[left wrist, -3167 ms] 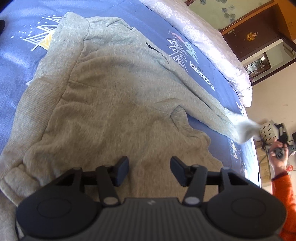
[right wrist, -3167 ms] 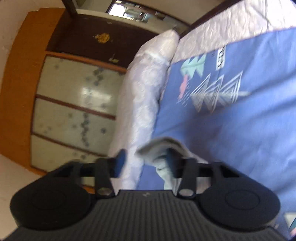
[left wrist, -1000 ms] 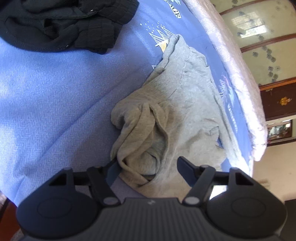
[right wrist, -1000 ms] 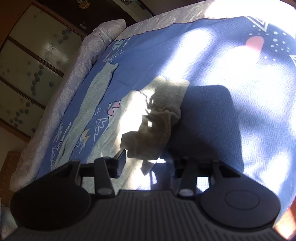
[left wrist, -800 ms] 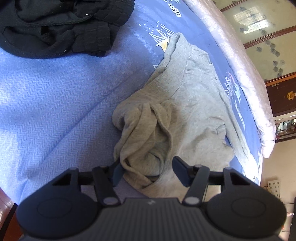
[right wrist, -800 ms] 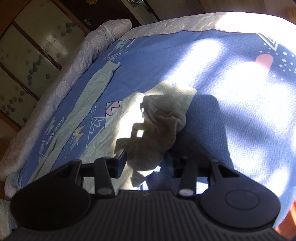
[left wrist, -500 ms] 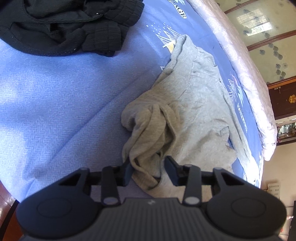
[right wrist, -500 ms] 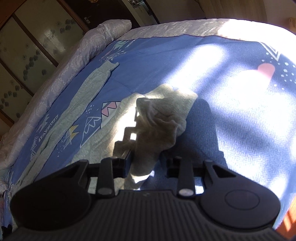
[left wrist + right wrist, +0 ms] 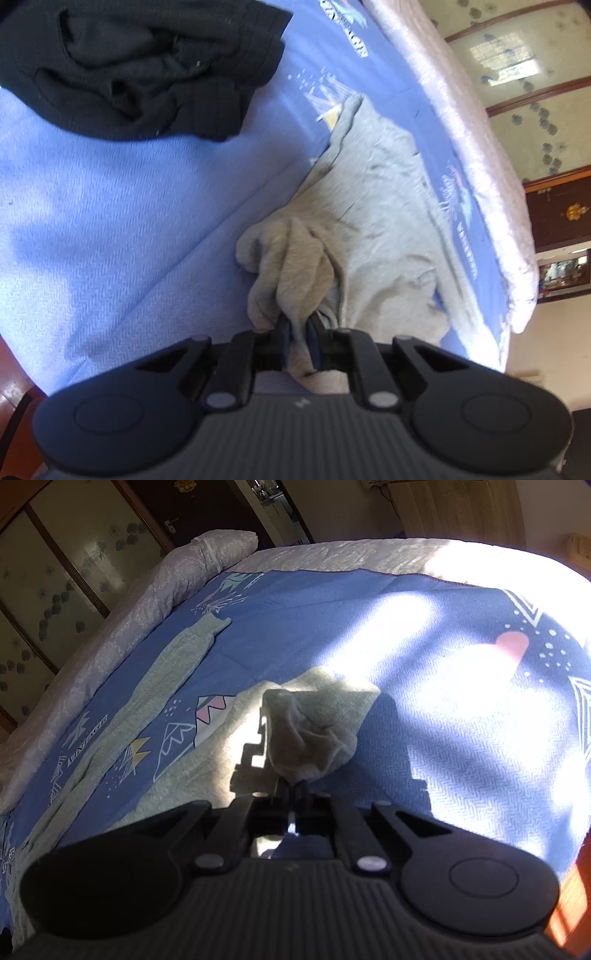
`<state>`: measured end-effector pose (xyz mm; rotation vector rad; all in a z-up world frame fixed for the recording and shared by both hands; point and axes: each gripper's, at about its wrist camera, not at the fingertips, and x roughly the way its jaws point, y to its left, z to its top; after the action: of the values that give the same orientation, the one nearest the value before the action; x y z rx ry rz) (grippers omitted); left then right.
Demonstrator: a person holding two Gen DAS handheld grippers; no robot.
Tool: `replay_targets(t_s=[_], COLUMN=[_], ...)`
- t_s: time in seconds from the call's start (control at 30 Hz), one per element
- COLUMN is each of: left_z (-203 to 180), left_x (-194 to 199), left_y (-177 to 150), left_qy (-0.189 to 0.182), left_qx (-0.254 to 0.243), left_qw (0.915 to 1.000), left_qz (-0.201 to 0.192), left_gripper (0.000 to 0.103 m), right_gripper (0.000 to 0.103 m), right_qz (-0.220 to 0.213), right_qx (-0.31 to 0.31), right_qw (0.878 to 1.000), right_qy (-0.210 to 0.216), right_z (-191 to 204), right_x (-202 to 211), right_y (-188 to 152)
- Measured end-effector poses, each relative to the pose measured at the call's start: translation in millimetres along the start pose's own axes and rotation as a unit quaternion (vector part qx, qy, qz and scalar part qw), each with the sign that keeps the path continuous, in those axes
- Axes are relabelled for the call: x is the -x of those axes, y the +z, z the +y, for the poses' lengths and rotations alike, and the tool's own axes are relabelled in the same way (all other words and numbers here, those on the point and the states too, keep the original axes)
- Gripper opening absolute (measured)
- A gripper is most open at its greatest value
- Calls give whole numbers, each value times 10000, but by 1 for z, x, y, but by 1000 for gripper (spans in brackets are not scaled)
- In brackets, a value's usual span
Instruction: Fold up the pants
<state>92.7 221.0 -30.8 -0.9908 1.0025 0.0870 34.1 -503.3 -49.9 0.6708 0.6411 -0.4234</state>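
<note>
Grey pants (image 9: 388,229) lie spread on the blue bedcover (image 9: 110,221). In the left wrist view a bunched fold of their waist end rises into my left gripper (image 9: 299,332); its jaws are closing and the pads pinch that fabric. In the right wrist view the grey pants (image 9: 314,731) show a crumpled leg end in sunlight. My right gripper (image 9: 293,794) has its jaws closing tight on the near edge of that leg end. The other leg (image 9: 177,657) lies flat and straight toward the far left.
A black garment (image 9: 129,62) lies heaped on the bed, up and left of the left gripper. A white quilt (image 9: 461,110) runs along the bed's far side, with a pillow (image 9: 221,546) and wardrobe doors (image 9: 55,583) behind. Wooden floor (image 9: 11,369) shows past the bed's near edge.
Both pairs of jaws have closed from wide apart onto the grey fabric. The left gripper has lifted its bunch slightly; the right has rolled a little while staying in place.
</note>
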Motion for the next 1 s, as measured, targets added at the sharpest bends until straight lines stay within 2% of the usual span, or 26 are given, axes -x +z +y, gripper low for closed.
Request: replay_targets(t_s=[0.3,0.37,0.47,0.53,0.6,0.67,0.77,0.83,0.93,1.0], left_z=[-11,-7,3,7,11,14,15,13,11,11], left_x=[43,48,39,29,21,17,16,15,9,0], left_y=[-1,-2,-2,-5,-8,-9,-10,-9,-9,-10], left_qy=[-152,-40,122,311,292,151,12,-97,-185,-137], left_qx=[-352,-391,-265,-242,-165,-78,-65,-93,-138,-136], left_qw=[9991,9989,9995,9992,9993,9996,9998,9997,9995,9994], left_qz=[-190,-244,-109,-3,140,233,204,191,227,276], left_gripper=[9,9,9,9,13,28,40,44,43,35], right_gripper=[4,2,2,4,7,8,14,18,25,26], right_qz=[-244,-412,-463,-235,-48,-23,10,5,22,164], right_qx=[-256,-235,-330,-545,-880,-1106,-1295,-1370,-1407,-1482], right_qw=[9994,9984,9973,9979,9960,9934,9903,9887,9882,9870], right_qy=[-17,-315,-469,-267,112,297,501,605,604,597], right_z=[-22,-27,-40,-48,-54,-54,-52,-47,-41,-37], right_x=[31,38,40,35,34,35,33,30,21,9], right_y=[4,3,3,2,1,0,1,2,2,-1])
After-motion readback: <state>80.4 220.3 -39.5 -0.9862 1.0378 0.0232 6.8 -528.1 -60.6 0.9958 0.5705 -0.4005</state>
